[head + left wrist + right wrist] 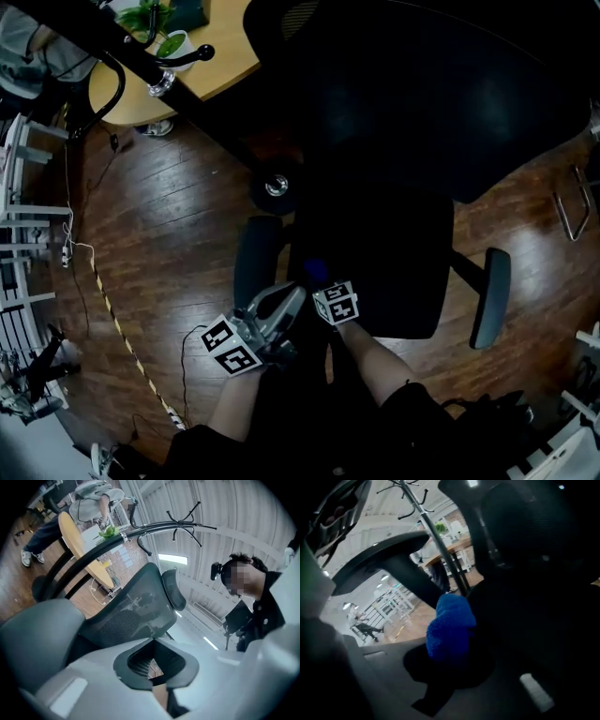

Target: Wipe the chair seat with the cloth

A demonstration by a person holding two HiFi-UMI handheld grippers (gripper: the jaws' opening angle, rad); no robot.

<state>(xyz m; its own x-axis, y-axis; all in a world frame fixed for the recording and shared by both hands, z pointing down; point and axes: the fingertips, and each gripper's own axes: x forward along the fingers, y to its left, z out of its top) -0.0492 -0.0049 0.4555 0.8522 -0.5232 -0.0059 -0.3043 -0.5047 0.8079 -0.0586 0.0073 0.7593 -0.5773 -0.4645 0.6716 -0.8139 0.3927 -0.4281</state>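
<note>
A black office chair fills the head view, its seat (384,267) in front of me and its backrest (422,84) beyond. My right gripper (323,286) hovers at the seat's near left corner, shut on a blue fluffy cloth (316,271). In the right gripper view the cloth (450,627) bulges out between the dark jaws against the black seat (543,620). My left gripper (272,319) sits just left of it, beside the left armrest (255,258), jaws together and holding nothing. The left gripper view looks up past the shut left gripper (154,679) at the mesh backrest (136,609).
A black coat-stand pole (187,98) slants across the floor left of the chair, past a round wooden table (220,52) with a potted plant (155,19). The right armrest (492,295) flanks the seat. A cable (112,309) trails over the wood floor. A person (89,498) stands by the table.
</note>
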